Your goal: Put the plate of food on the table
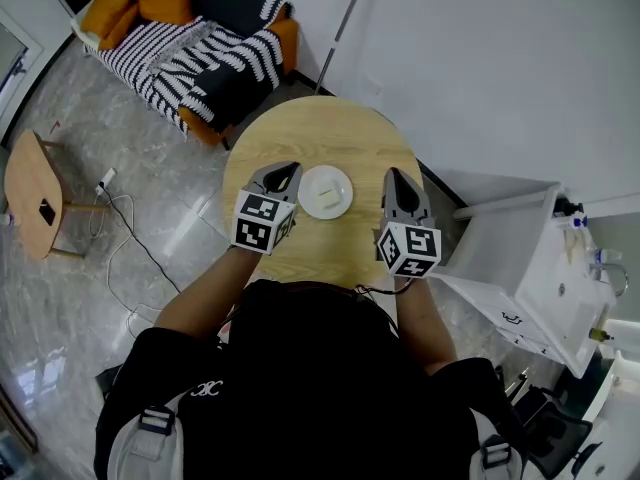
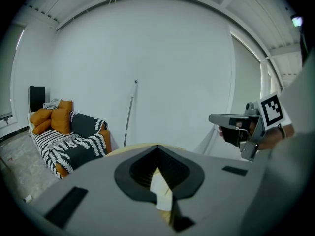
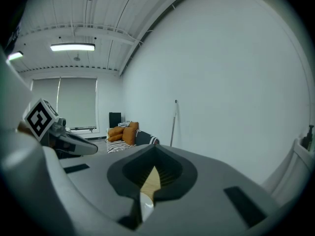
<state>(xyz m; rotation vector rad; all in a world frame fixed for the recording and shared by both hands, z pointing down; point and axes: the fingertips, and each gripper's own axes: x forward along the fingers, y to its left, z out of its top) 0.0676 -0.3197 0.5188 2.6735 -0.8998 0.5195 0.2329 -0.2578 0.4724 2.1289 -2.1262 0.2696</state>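
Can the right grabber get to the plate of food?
Probably yes. The plate lies on the round table just beside the right gripper, with nothing between them, though its jaws look shut.

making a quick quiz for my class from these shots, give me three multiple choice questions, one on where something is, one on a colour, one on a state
1. Where is the plate?
A. on the sofa
B. on the round table, between the two grippers
C. on the floor

2. What colour is the plate?
A. white
B. orange
C. black

3. How do the right gripper's jaws stand?
A. wide apart
B. clamped on the plate's rim
C. together, holding nothing

Answers:
1 B: the plate rests on the round table, with the left gripper and right gripper at either side.
2 A: its rim is white, with a pale piece of food on it.
3 C: in the right gripper view the jaws meet, leaving only a thin slit.
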